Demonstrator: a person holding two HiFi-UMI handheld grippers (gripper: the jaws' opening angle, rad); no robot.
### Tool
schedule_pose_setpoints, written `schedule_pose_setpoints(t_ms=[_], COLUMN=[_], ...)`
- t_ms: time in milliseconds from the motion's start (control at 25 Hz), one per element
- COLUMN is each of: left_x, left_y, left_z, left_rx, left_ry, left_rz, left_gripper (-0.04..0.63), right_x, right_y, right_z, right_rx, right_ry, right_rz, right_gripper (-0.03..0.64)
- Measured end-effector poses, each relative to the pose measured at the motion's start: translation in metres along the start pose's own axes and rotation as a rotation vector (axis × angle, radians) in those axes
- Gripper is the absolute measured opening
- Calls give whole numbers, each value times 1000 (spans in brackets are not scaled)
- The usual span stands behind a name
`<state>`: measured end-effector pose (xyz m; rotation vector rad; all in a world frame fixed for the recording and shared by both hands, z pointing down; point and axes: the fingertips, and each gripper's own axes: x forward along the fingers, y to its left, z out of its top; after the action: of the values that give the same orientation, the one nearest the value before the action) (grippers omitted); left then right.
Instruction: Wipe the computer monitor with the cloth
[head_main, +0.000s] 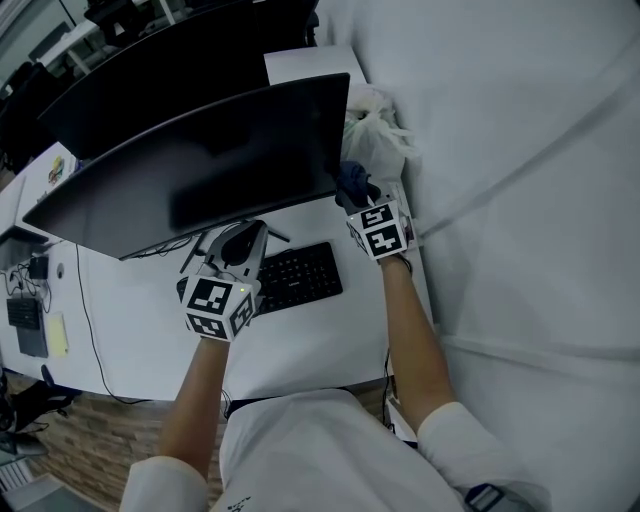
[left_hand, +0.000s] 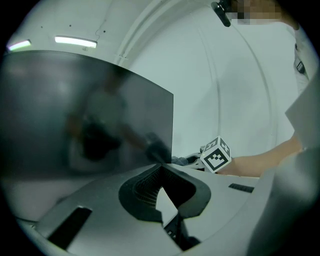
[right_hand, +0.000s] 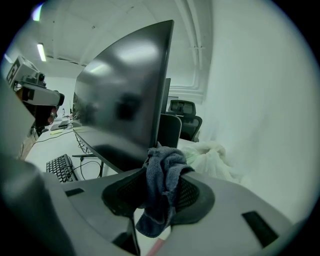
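The left gripper (left_hand: 161, 169) is hanging over the white desk (head_main: 130, 320) with its jaws pressed together and nothing between them; its tips are pointing at the bottom edge of the monitor (head_main: 200, 170), near the right corner; the right gripper (right_hand: 162, 170) is squeezing a dark blue cloth (right_hand: 159, 197), which is bunching up above the jaws and drooping down below them; the cloth is sitting just beside the bottom right corner of the monitor, and it is hard to tell if the two are touching; a black keyboard (head_main: 298, 277) is lying on the desk under the left gripper, in front of the monitor; the screen is staying dark; a white plastic bag (head_main: 375, 135) is resting on the desk past the cloth; a black chair (right_hand: 182, 111) is standing farther back.
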<state>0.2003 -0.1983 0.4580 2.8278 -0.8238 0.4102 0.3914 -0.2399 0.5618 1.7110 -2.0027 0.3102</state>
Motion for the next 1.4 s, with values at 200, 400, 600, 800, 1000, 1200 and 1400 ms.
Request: schedule_pose_setpoints(t_ms=[200, 400, 600, 800, 1000, 1200, 1400], left_x=[-1, -5, -15, -42, -79, -118, -169], left_y=[1, 4, 5, 10, 10, 5, -4], left_z=[-12, -18, -23, -29, -31, -34, -36], left_rx=[-19, -28, -36, -48, -59, -65, -66], left_ry=[19, 28, 23, 5, -16, -46, -88], left_rz=[2, 3, 1, 7, 10, 14, 7], left_gripper=[9, 9, 9, 9, 9, 9, 9], right_x=[10, 14, 7, -20, -63, -122, -182], right_y=[8, 18, 21, 31, 45, 64, 109], right_z=[-25, -44, -57, -72, -67, -33, 3], right_rx=[42, 104, 227, 370, 480, 568, 548], right_ry=[42, 70, 62, 36, -52, -238, -351], right_rz=[20, 38, 31, 10, -25, -33, -22], right_gripper=[151, 150, 150, 151, 150, 152, 152])
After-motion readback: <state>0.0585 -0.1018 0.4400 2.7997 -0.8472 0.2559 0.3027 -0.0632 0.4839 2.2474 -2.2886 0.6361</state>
